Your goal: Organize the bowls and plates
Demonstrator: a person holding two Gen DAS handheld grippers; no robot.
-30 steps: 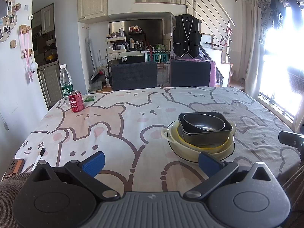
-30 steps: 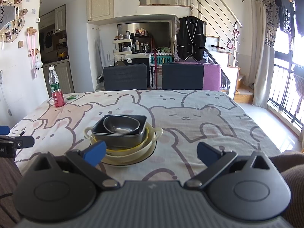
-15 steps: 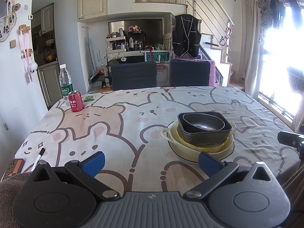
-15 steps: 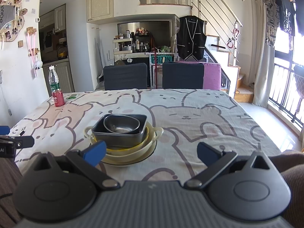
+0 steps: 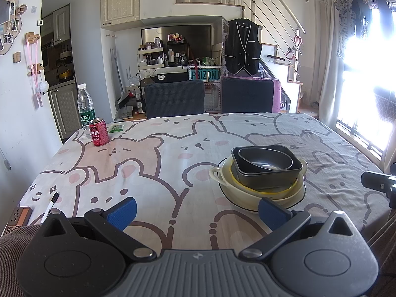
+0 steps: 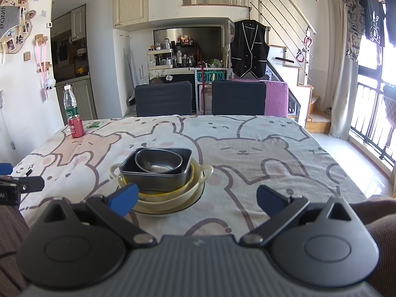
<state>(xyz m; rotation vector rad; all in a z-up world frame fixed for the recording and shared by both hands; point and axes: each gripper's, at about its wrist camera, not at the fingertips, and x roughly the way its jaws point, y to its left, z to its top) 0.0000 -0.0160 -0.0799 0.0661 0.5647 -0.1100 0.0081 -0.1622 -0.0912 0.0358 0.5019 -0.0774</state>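
Note:
One stack of dishes stands on the bear-print tablecloth. A small dark oval bowl [image 5: 265, 159] sits in a dark square bowl [image 5: 269, 178], which sits in a yellow bowl [image 5: 250, 187], a cream two-handled bowl [image 5: 217, 173] and a white plate [image 5: 241, 205]. The stack also shows in the right wrist view [image 6: 158, 170]. My left gripper [image 5: 196, 210] is open and empty, at the near table edge, left of the stack. My right gripper [image 6: 198, 198] is open and empty, near the edge, with its left finger in front of the stack.
A red can [image 5: 99, 135] and a water bottle [image 5: 86, 109] stand at the far left corner. A black pen [image 5: 50, 206] and a small orange device [image 5: 18, 219] lie at the near left edge. Two dark chairs [image 5: 174, 99] stand behind the table.

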